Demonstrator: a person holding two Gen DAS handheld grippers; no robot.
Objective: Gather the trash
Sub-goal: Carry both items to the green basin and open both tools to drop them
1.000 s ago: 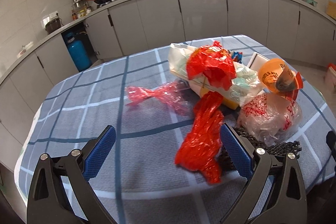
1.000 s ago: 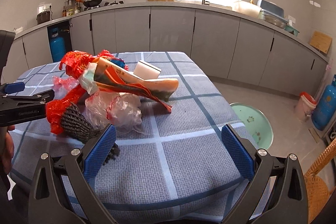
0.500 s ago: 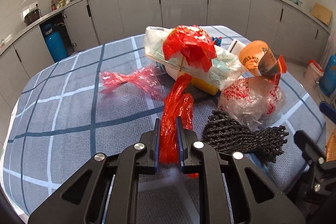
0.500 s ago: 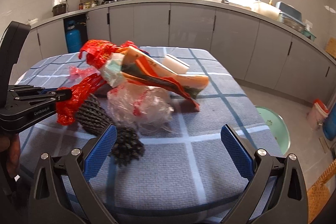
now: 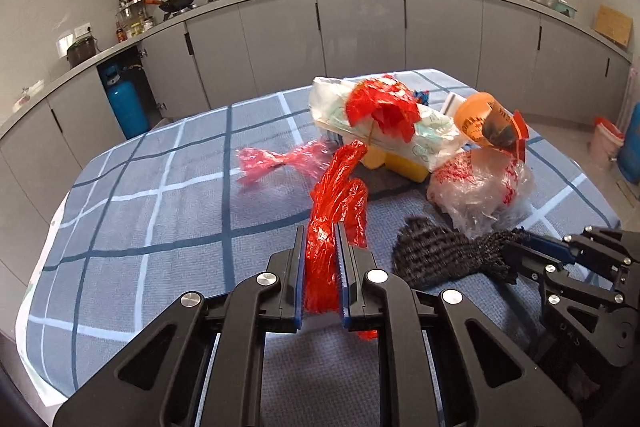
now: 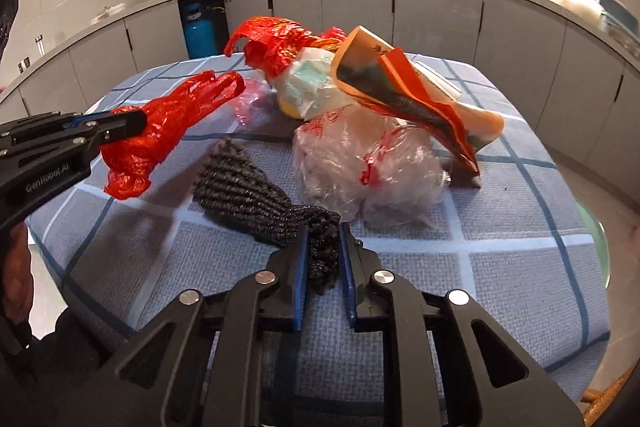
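Grey kitchen cabinets (image 5: 360, 27) curve behind the blue checked tablecloth (image 5: 160, 211) (trash pile (image 5: 404, 131) at its far side). Left gripper (image 5: 320, 247) clamped on red plastic bag (image 5: 332, 211). Right gripper's (image 6: 323, 247) jaws just closed, pinching black mesh netting (image 6: 248, 195).

Left gripper (image 5: 320, 251): jaws closed onto red bag (image 5: 336, 203), apparently lifted off table.
Right gripper (image 6: 323, 247): jaws just closed on black net (image 6: 256, 199).
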